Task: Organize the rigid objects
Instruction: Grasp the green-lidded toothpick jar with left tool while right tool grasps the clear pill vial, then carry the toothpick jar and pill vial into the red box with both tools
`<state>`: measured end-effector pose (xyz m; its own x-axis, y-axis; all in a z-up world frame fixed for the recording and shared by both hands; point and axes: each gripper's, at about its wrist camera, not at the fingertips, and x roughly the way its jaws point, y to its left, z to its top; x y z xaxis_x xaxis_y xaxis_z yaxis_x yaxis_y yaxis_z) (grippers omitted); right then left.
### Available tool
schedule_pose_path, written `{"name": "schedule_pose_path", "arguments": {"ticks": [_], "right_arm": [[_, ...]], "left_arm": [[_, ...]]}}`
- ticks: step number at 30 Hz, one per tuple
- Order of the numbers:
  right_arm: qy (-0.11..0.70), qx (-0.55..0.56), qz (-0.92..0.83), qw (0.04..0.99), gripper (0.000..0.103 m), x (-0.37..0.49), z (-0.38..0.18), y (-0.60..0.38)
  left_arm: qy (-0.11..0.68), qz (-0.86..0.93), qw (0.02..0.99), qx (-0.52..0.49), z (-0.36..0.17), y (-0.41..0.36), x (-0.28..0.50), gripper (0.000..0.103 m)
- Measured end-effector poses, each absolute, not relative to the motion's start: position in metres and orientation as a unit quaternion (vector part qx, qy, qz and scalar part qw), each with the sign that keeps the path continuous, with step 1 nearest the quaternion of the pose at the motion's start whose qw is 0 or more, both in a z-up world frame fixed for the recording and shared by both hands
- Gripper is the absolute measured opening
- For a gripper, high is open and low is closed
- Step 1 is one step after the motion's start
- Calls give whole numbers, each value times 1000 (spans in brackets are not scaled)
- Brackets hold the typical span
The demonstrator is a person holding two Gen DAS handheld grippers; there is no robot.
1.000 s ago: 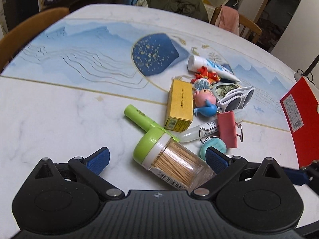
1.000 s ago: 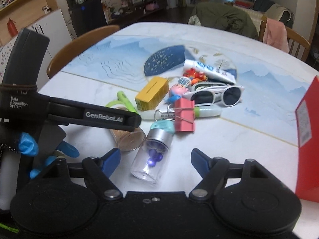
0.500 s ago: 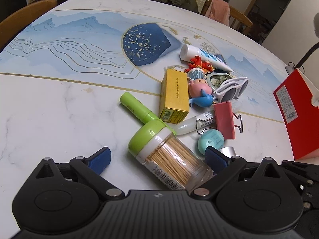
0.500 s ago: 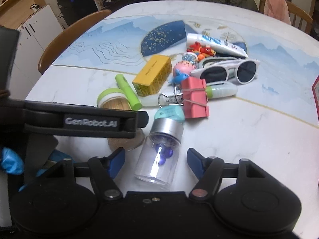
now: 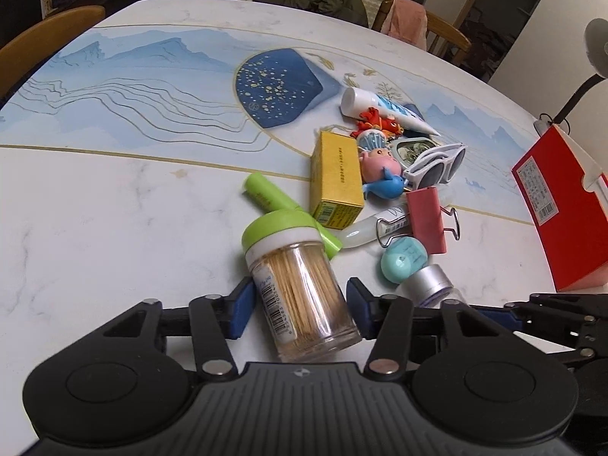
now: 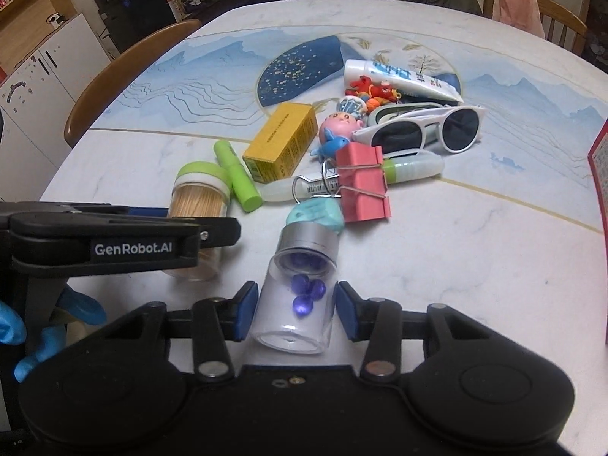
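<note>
Lying on the table [image 5: 114, 228], the toothpick jar [image 5: 300, 296] is clamped by the left gripper [image 5: 300, 306], the vial [image 6: 296, 304] by the right gripper [image 6: 294, 309].

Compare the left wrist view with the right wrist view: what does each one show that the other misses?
Only the left wrist view shows the left gripper closing around the toothpick jar, the desk lamp, and the red box nearly whole. Only the right wrist view shows the right gripper closing around the clear vial, its purple beads, and the white cabinet. Both show the yellow box, pink binder clip and white sunglasses.
</note>
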<state>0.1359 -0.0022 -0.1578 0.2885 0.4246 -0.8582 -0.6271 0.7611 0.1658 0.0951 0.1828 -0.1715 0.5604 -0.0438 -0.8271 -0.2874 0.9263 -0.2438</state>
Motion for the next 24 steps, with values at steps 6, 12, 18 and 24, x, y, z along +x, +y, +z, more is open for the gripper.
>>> {"name": "schedule_pose_path", "arguments": {"ticks": [6, 12, 18, 24], "right_arm": [[500, -82, 330, 797, 41, 134, -145, -12], [494, -70, 330, 802, 40, 128, -128, -25], [469, -51, 323, 820, 40, 120, -103, -42], [441, -32, 309, 842, 40, 118, -77, -65]], "left_arm": [[464, 66, 863, -186, -167, 190, 86, 49], [450, 52, 872, -186, -150, 193, 77, 43], [434, 30, 882, -179, -133, 188, 73, 42], [415, 14, 893, -175, -112, 177, 76, 42]]}}
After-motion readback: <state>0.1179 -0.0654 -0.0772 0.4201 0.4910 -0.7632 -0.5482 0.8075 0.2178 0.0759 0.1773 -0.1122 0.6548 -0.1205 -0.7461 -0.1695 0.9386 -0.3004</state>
